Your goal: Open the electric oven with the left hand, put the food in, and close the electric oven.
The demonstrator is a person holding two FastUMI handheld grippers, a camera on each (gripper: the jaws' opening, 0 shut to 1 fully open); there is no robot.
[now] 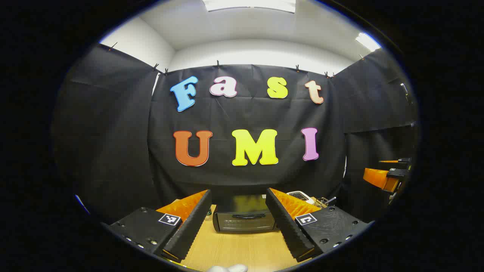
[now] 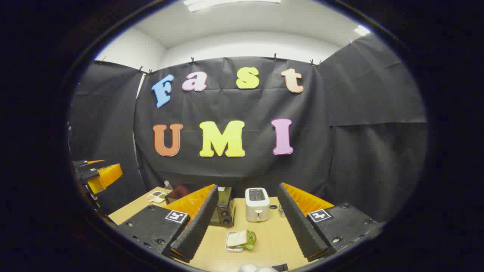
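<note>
A pale wooden bench (image 2: 272, 241) is seen set against the black cloth wall of the booth. The oven (image 1: 244, 217), a dark box with its door shut and a handle across the top of the door, is shown at the bench's back edge, straight ahead of the left gripper (image 1: 238, 230) and framed between its fingers. The left gripper is held above the bench, well short of the oven, its fingers spread wide with nothing between them. In the right gripper view the oven (image 2: 223, 211) is partly hidden behind that gripper's left finger, and a white toaster (image 2: 257, 204) is seen just beside it, toward the bench's back edge. The right gripper (image 2: 247, 236) is likewise held with its fingers wide apart and nothing gripped. The food, a sandwich (image 2: 242, 239) with green leaf on a small white tray, is shown lying nearer the front of the bench, in front of the toaster and apart from it, between the right gripper's fingers but untouched. A small bottle (image 2: 168, 186) and a flat white packet (image 2: 155, 196) are seen near the bench's back left corner.
</note>
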